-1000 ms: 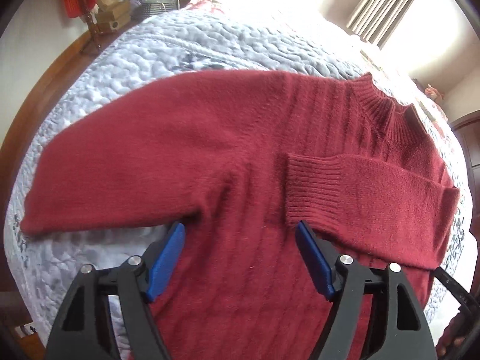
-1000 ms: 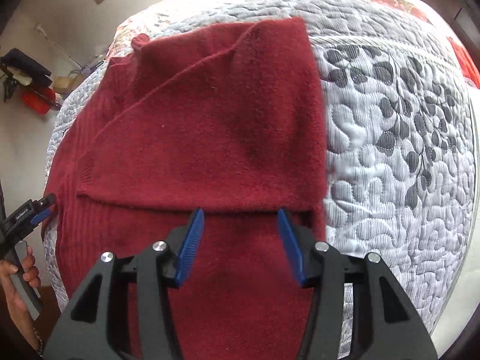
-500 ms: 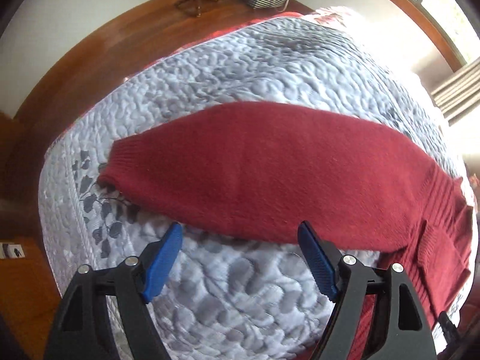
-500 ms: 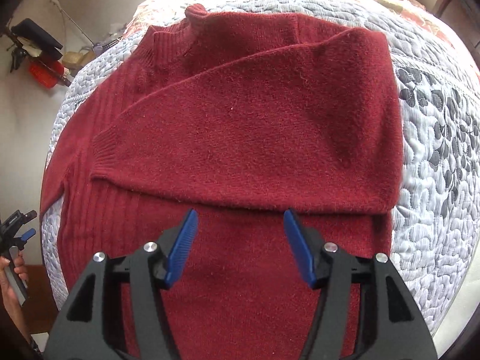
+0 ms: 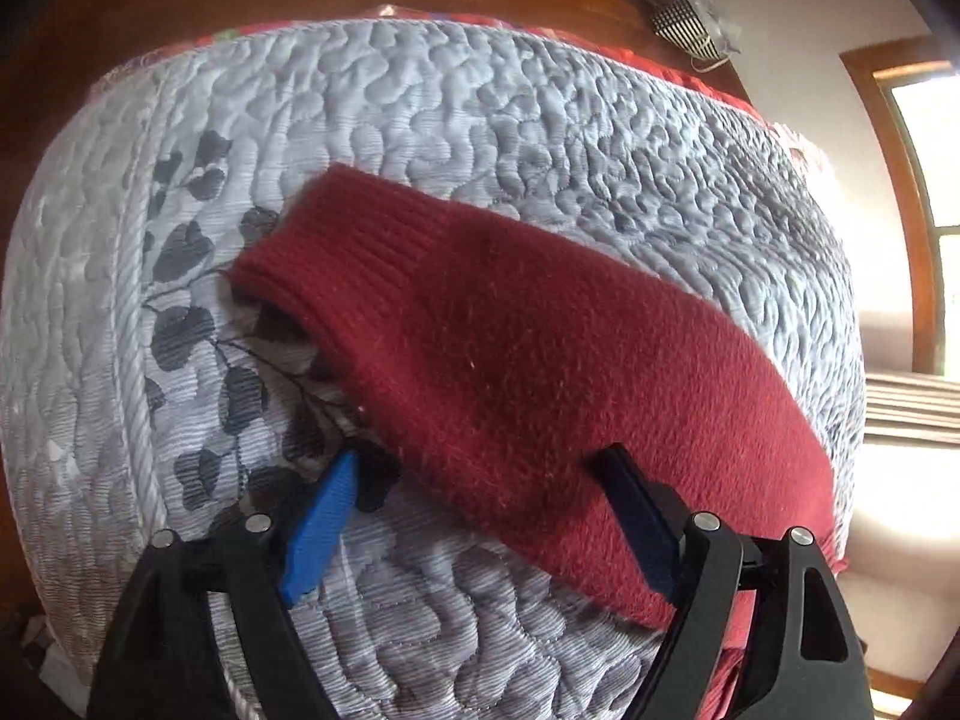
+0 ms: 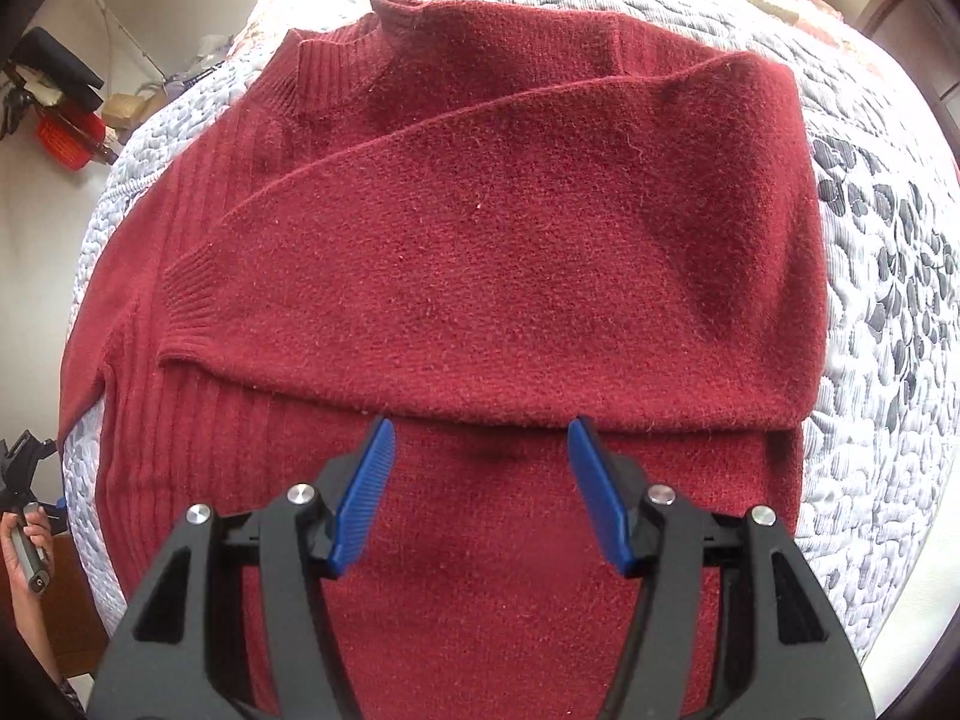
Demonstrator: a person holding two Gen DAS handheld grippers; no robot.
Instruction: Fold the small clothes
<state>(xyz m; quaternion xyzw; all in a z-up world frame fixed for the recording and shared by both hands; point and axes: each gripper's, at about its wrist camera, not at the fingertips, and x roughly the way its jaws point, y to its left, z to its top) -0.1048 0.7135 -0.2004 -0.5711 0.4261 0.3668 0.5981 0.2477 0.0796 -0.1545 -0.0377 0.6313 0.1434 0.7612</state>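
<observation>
Red sweater [image 6: 480,276] lies flat on quilted bedspread [image 6: 888,312]; one sleeve [image 6: 480,252] folded across chest. Other sleeve [image 5: 510,360] stretched out over quilt. Left gripper [image 5: 486,486] jaws spread, straddling that sleeve's near edge. Right gripper [image 6: 480,456] spread, above sweater body, gripping nothing.

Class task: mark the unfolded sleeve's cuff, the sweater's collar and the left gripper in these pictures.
sleeve cuff [image 5: 336,252], left wrist view, ribbed end.
sweater collar [image 6: 390,6], right wrist view, ribbed neck.
left gripper [image 5: 480,516], left wrist view, midway between its open jaws.
</observation>
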